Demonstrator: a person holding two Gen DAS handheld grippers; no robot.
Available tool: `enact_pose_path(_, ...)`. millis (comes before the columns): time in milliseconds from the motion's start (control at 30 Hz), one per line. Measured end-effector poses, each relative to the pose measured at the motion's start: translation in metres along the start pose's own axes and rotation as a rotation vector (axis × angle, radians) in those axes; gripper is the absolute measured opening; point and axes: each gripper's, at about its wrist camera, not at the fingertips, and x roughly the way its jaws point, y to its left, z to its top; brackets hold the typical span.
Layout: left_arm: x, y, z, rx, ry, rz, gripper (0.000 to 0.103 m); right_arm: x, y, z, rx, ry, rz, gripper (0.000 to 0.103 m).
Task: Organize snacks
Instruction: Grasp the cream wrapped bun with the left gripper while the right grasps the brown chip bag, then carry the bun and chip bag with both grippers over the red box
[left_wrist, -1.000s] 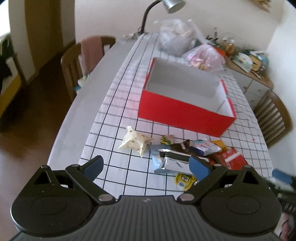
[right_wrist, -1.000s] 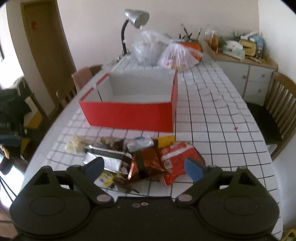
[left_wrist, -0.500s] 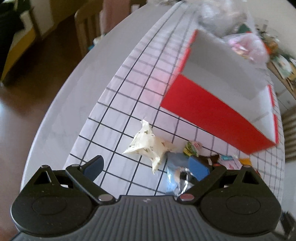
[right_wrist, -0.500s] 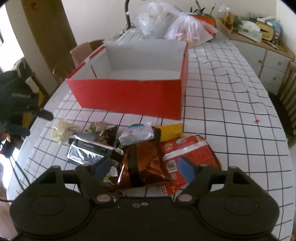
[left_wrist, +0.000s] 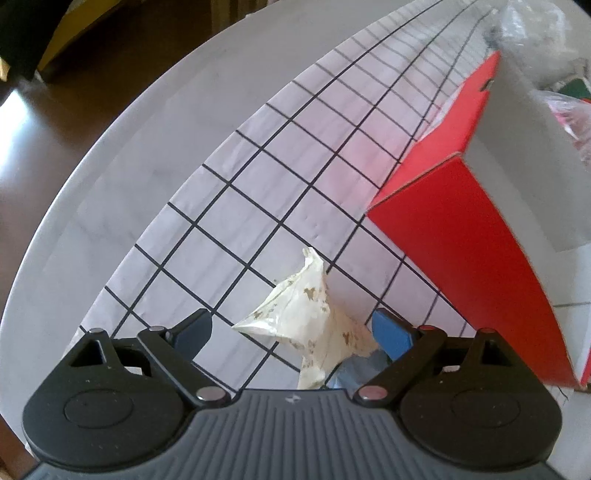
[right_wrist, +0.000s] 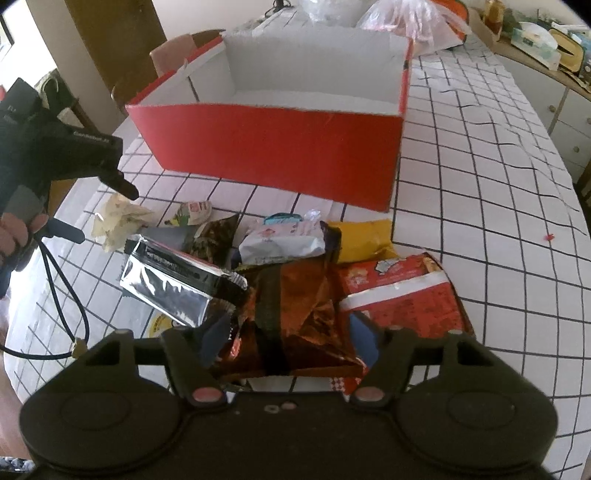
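Observation:
A cream speckled snack packet (left_wrist: 310, 325) lies on the checked tablecloth; it also shows in the right wrist view (right_wrist: 118, 221). My left gripper (left_wrist: 291, 334) is open with its jaws on either side of the packet, low over the table; in the right wrist view it shows at the left (right_wrist: 99, 210). My right gripper (right_wrist: 288, 339) is open around a brown foil bag (right_wrist: 295, 314) in a pile with a silver packet (right_wrist: 170, 280), a red bag (right_wrist: 406, 299), a yellow packet (right_wrist: 362, 240) and a white packet (right_wrist: 284, 240). An open red box (right_wrist: 280, 147) with white inside stands behind the pile.
The box's near corner (left_wrist: 465, 236) is just right of my left gripper. The table's rounded edge (left_wrist: 85, 177) and dark floor lie to the left. Plastic bags (right_wrist: 406, 18) sit behind the box. A sideboard (right_wrist: 546, 74) stands at the right. A chair (right_wrist: 173, 55) stands at the far left.
My left gripper has dropped and moved forward so the cream packet sits between its jaws. My right gripper has lowered onto the pile, its jaws narrowing around the brown foil bag.

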Motion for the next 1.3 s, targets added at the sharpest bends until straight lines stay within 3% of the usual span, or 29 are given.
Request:
enact_pose_path(433,0.022,-0.006,-0.001,-0.003,0.007,0.032,0.091,0.013,0.001,0.000,-0.010,0.031,-0.001,0.060)
enact_pose_path(533,0.020,-0.007,-0.003,0.005,-0.010,0.039,0.081,0.011,0.001,0.000,-0.003,0.026,0.003,0.055)
enact_pose_path(600,0.019,-0.007,-0.003,0.015,-0.016,0.033,0.067,0.010,0.001,0.000,0.006,0.022,0.004,0.052)
enact_pose_path(700,0.017,-0.006,-0.004,0.021,-0.015,0.020,0.054,0.007,0.001,0.000,0.017,0.016,0.011,0.048)
enact_pose_path(1067,0.007,0.010,-0.016,0.038,-0.018,-0.023,0.039,-0.012,0.001,-0.013,0.066,-0.023,0.016,0.044)
enact_pose_path(1300,0.001,0.019,-0.025,0.054,-0.024,-0.041,0.036,-0.031,0.001,-0.025,0.096,-0.051,0.028,0.043)
